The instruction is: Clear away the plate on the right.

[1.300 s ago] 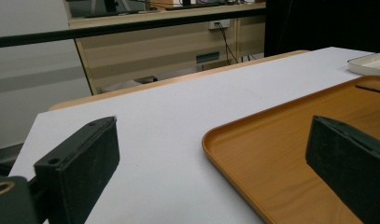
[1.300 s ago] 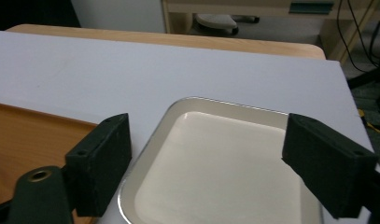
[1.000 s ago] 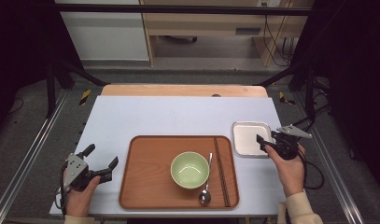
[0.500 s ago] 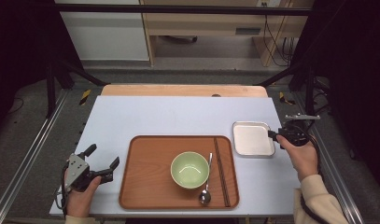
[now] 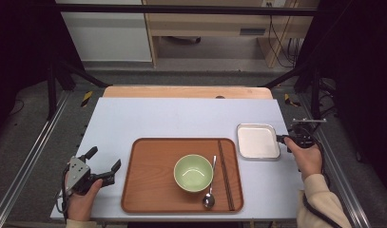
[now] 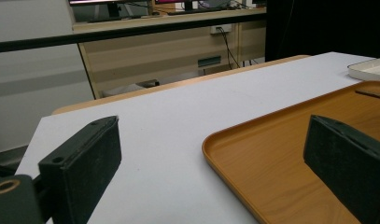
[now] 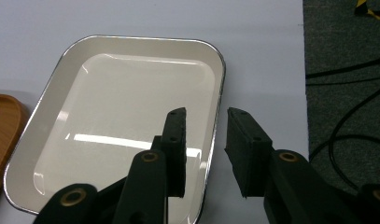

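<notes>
White table (image 5: 181, 118) carries the enamel tray (image 7: 131, 121) at its right edge; the right hand-held gripper (image 7: 204, 140), jaws narrowing astride the rim, must clamp before lifting; left hand-held gripper (image 6: 215, 158) stands wide.

The far half of the white table (image 5: 181, 114) lies bare, open to a pass from either side. Nearer the person, a wooden tray (image 5: 148, 190) fills the middle, carrying a green bowl (image 5: 193, 172), a spoon (image 5: 210, 190) and chopsticks (image 5: 225, 173). A white dish (image 5: 256, 141) sits just beside the tray's right edge. A bare strip of table separates the tray from the left gripper (image 5: 101, 166).
</notes>
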The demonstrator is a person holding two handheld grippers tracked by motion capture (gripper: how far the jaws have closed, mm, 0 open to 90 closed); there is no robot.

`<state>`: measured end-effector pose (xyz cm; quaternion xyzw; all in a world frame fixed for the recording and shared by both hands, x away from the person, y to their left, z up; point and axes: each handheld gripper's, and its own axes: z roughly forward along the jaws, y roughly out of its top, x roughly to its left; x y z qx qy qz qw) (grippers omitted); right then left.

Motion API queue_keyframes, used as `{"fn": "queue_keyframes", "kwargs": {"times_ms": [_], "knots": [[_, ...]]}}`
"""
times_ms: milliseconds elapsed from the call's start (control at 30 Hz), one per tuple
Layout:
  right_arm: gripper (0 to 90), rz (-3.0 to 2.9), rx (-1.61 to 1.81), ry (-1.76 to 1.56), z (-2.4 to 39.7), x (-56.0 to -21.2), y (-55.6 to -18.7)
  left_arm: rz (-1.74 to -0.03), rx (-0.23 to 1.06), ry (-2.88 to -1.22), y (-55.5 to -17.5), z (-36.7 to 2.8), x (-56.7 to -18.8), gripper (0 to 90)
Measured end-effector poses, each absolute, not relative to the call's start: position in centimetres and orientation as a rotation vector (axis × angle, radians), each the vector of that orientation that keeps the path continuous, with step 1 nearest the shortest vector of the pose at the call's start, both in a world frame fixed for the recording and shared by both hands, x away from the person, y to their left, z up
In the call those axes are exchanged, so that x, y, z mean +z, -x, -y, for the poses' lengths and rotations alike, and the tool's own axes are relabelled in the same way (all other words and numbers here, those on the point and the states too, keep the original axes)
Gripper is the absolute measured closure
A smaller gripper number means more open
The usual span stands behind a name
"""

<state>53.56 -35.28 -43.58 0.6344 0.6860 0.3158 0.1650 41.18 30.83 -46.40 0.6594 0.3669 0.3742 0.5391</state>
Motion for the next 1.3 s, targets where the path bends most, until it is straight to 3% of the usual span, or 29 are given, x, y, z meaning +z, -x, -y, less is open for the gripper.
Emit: {"fn": "queue_keyframes", "kwargs": {"times_ms": [1300], "knots": [[81.6,-1.98,0.905,-1.929,35.6,-46.5,-54.4,-0.875,0.877,-1.559,-41.3,-30.9,-46.5,4.0]]}}
